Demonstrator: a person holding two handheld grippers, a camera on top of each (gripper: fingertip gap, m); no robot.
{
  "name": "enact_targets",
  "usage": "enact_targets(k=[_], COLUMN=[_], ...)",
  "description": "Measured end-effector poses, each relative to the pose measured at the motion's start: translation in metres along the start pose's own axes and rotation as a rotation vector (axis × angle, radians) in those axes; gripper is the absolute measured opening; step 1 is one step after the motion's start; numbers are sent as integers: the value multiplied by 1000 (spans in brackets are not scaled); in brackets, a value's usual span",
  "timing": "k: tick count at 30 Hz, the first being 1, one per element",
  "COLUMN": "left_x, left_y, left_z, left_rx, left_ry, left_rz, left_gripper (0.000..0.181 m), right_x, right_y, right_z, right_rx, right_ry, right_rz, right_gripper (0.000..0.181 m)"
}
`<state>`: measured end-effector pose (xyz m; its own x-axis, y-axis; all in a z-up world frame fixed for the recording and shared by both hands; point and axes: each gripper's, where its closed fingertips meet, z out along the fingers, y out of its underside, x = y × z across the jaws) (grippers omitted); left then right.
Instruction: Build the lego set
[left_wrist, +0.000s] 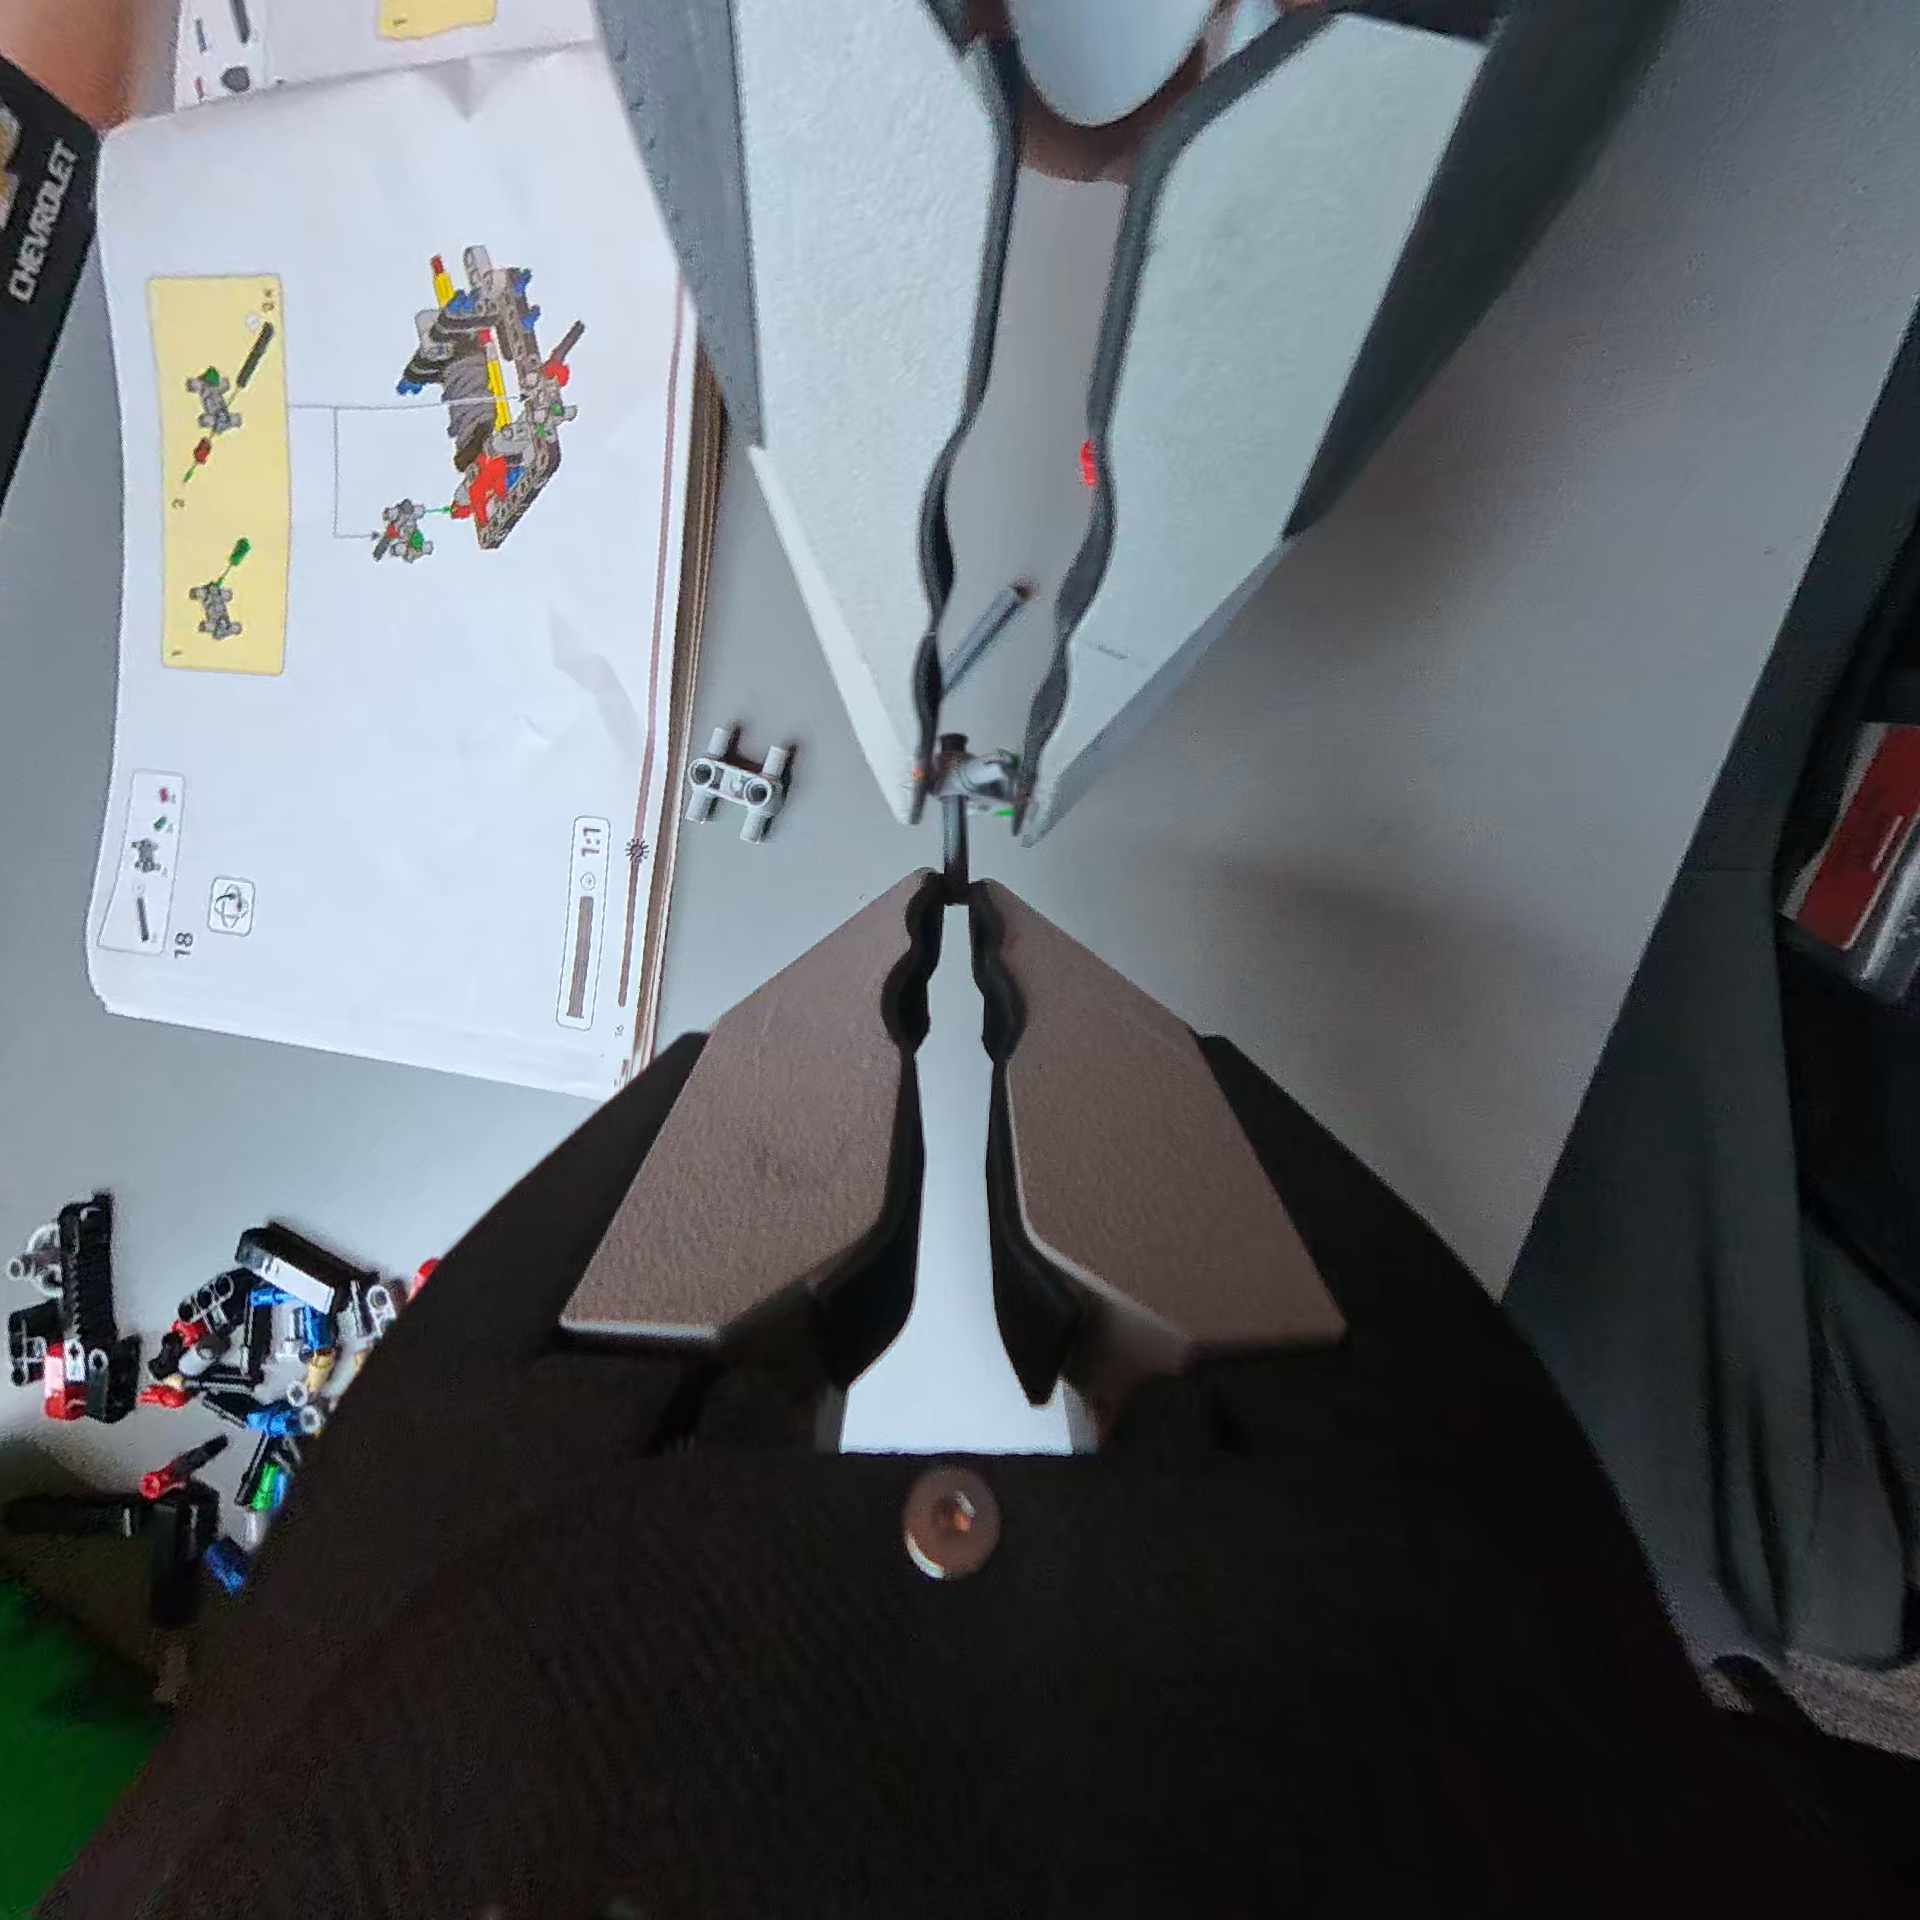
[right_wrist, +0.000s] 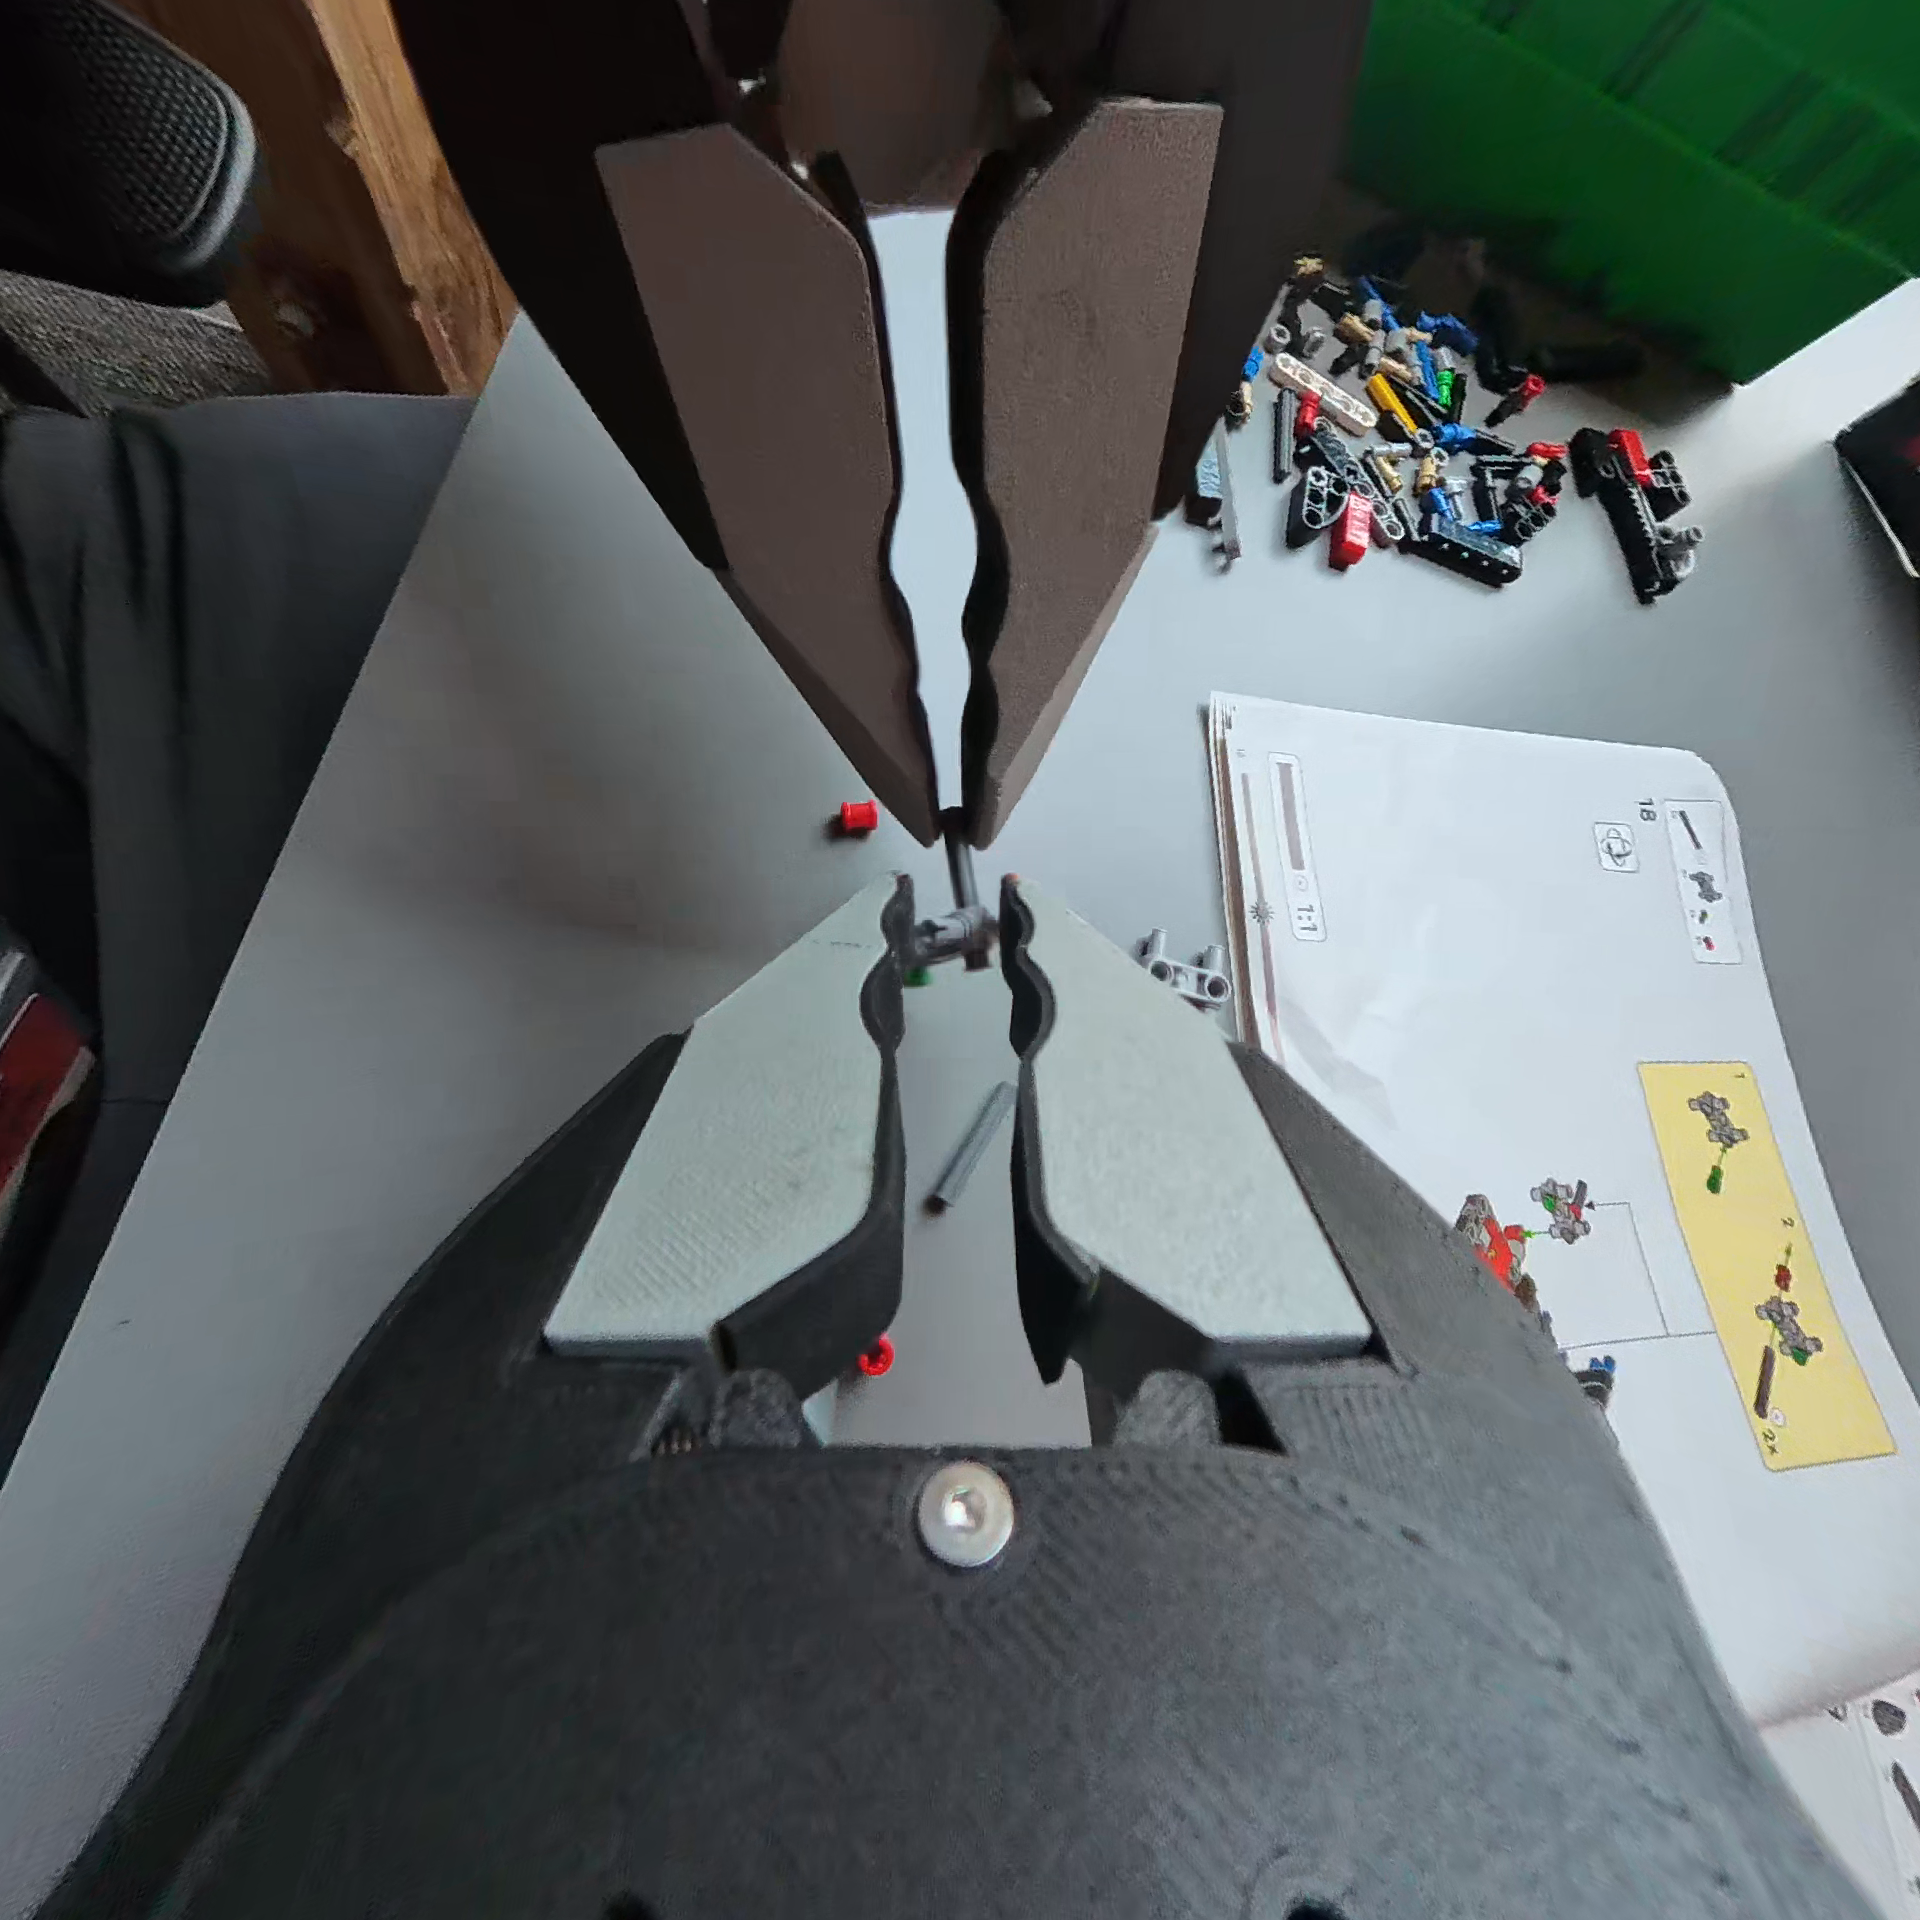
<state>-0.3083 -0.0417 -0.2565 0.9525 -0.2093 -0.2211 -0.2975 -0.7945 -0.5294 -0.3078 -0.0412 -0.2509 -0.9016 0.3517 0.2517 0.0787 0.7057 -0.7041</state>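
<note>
The lego set is found in three places on the counter (right_wrist: 540, 644): a loose pile of parts (right_wrist: 1434, 447), an open instruction booklet (right_wrist: 1486, 1039), and a small grey connector piece (right_wrist: 951, 928) held above the counter between the two grippers. The connector piece is gripped by the narrowly set jaws of the right gripper (right_wrist: 951, 904), apparently to steady it. A dark axle (left_wrist: 954, 844) is pinched at its end by the almost closed jaws of the left gripper (left_wrist: 954, 894), tip to tip with the other tool, seemingly so that the axle can be pushed into the connector. A second grey axle (right_wrist: 971, 1148), two red bushes (right_wrist: 856, 817) and a spare grey connector (left_wrist: 740, 781) are left close by on the counter, probably for the following steps. The booklet is laid open beside the work, presumably so that the pictured step can be followed; printed numerals and diagrams are borne on its page. A black box (left_wrist: 36, 249) with white lettering is seen at the edge, and a green bin (right_wrist: 1621, 177) behind the pile.
</note>
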Motion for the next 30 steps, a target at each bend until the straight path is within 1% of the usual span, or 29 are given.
enact_targets(k=[4, 6, 10, 12, 19, 22, 24, 28, 30], left_x=[4, 6, 6, 8, 10, 11, 11, 10, 10], left_y=[0, -1, -1, -4, -5, -3, -3, -3, -3], left_z=[3, 5, 7, 6, 7, 7, 6, 5, 5], left_rx=[-35, -46, -59, -36, -12, 12, 38, 74, 76], left_ry=[11, 20, 26, 51, 87, 120, 144, 133, 126], left_rz=[48, 63, 74, 61, 18, -29, -60, -49, -39], left_gripper=[3, 3, 3, 2, 2, 2, 2, 3, 3], right_x=[-3, -4, -5, -6, -8, -8, -6, 2, 4], right_y=[8, 10, 13, 15, 16, 15, 12, -4, -3], right_z=[0, 0, 1, 3, 2, 2, -4, -25, -29], right_rx=[-53, -77, -78, -83, -90, -76, -64, 46, 44], right_ry=[-11, -11, -17, -27, -26, -21, -16, -25, -43], right_rz=[-53, -76, -90, -88, -129, -143, -126, -51, -29], right_gripper=[7, 7, 6, 3, 2, 3, 5, 6, 6])
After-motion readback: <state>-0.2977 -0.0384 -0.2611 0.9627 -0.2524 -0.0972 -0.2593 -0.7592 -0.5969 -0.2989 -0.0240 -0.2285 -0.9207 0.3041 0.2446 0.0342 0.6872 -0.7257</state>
